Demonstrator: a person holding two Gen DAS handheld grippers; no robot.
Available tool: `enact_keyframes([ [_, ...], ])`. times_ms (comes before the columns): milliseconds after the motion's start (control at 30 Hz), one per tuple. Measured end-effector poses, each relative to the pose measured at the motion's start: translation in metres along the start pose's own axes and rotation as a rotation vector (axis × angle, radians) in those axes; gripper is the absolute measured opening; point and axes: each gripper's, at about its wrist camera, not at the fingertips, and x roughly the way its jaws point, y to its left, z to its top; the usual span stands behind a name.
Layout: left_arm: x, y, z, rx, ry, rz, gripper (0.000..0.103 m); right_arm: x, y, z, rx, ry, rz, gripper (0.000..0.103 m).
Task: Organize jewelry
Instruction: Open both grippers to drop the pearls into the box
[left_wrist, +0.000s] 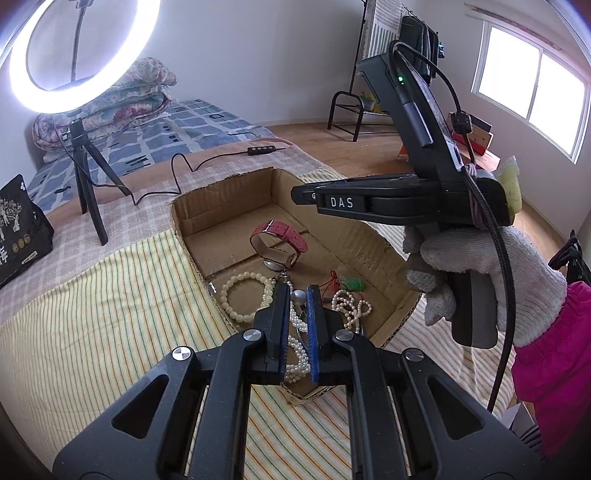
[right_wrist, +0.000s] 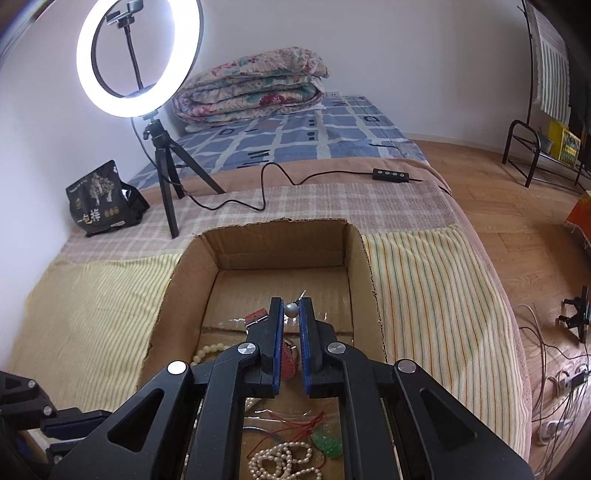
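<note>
Left gripper (left_wrist: 299, 295): jaws nearly together, clamped on a small grey pearl bead (left_wrist: 298, 297) at the tips, over the near end of an open cardboard box (left_wrist: 229, 206). Right gripper (right_wrist: 291, 309): jaws likewise nearly together, pinching a grey pearl bead (right_wrist: 291, 309) with a thin metal pin sticking up from it; whether this is the same bead seen from the left wrist cannot be told. From the left wrist view the right gripper is in profile, raised above the right wall of the box, held by a hand in a white knit glove (left_wrist: 480, 280) with a pink sleeve (left_wrist: 546, 365). Box floor, near end: white pearl strand (left_wrist: 299, 343) under the left jaws, second bunched pearl strand (left_wrist: 351, 306) just beside a green pendant on red cord (left_wrist: 351, 283), cream bead bracelet (left_wrist: 243, 295) at the left. Further in: watch with a red strap (left_wrist: 280, 240), standing on edge. The box rests on a yellow striped cloth (left_wrist: 110, 295) spread over a bed. Beyond it: ring light on a tripod (right_wrist: 140, 59), its cable with inline control (right_wrist: 393, 174), a black printed bag (right_wrist: 101, 199), a folded floral quilt (right_wrist: 255, 88) at the wall.
</note>
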Motion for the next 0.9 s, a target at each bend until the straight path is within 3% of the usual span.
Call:
enact_keyframes([
  [400,-0.003,-0.003,0.001,0.013,-0.015,-0.006,0.007,-0.001,0.001,0.0,-0.002,0.0,0.0,0.009],
  [533,-0.003,-0.003,0.001,0.015,-0.012,-0.004,0.007,-0.002,0.001,0.0,-0.002,-0.011,-0.008,0.042],
  [567,-0.003,-0.003,0.001,0.017,-0.011,-0.002,0.008,-0.003,0.001,0.001,-0.001,-0.016,-0.012,0.044],
  [600,-0.003,-0.004,0.001,0.018,-0.01,0.0,0.012,-0.003,0.001,0.001,-0.001,-0.019,-0.02,0.048],
  [667,-0.004,-0.004,0.001,0.019,-0.015,0.0,0.04,-0.005,0.001,0.001,-0.003,-0.023,-0.032,0.052],
  [800,-0.006,-0.005,0.002,0.024,-0.026,0.007,0.046,-0.007,0.002,0.002,-0.01,-0.034,-0.053,0.068],
  [900,-0.008,-0.006,0.002,0.028,-0.031,0.014,0.063,-0.011,0.003,0.003,-0.013,-0.043,-0.071,0.072],
])
